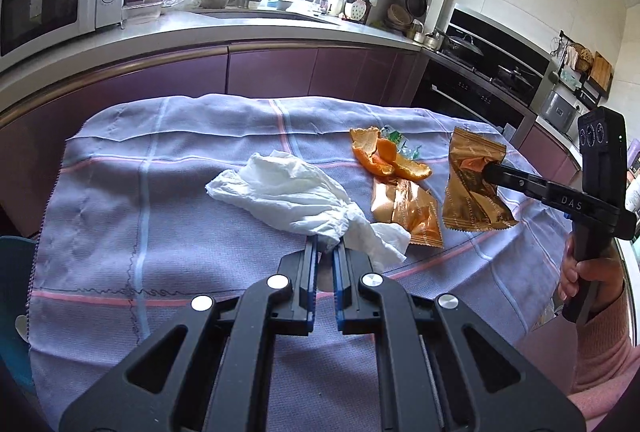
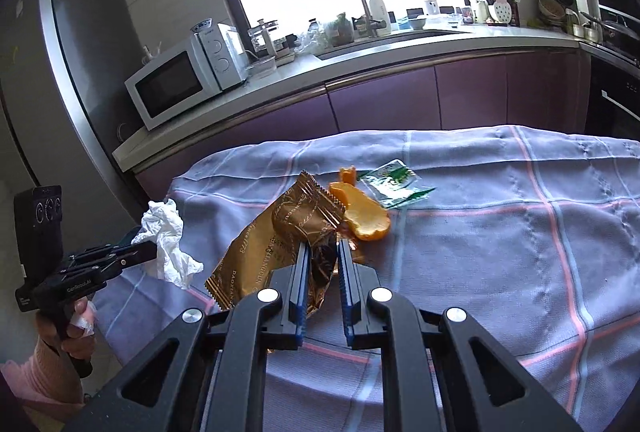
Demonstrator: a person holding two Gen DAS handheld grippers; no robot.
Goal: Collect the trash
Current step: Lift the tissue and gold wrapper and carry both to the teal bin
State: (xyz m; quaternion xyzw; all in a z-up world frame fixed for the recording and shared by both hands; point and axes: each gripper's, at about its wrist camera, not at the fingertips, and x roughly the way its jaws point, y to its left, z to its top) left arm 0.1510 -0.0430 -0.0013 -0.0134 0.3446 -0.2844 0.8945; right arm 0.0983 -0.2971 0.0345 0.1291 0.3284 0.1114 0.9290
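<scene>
Lifting both catches clear of the cloth (image 1: pixel 160 191) calls for steady grips. The left gripper (image 1: pixel 326 246) pinches the tissue (image 1: pixel 280 195) by one end near the cloth's front edge, pointing downward. The right gripper (image 2: pixel 323 244), tilted likewise, clamps a gold wrapper (image 2: pixel 280 232); peel (image 1: pixel 384 159) and another wrapper (image 1: pixel 408 216) remain mid-cloth.
</scene>
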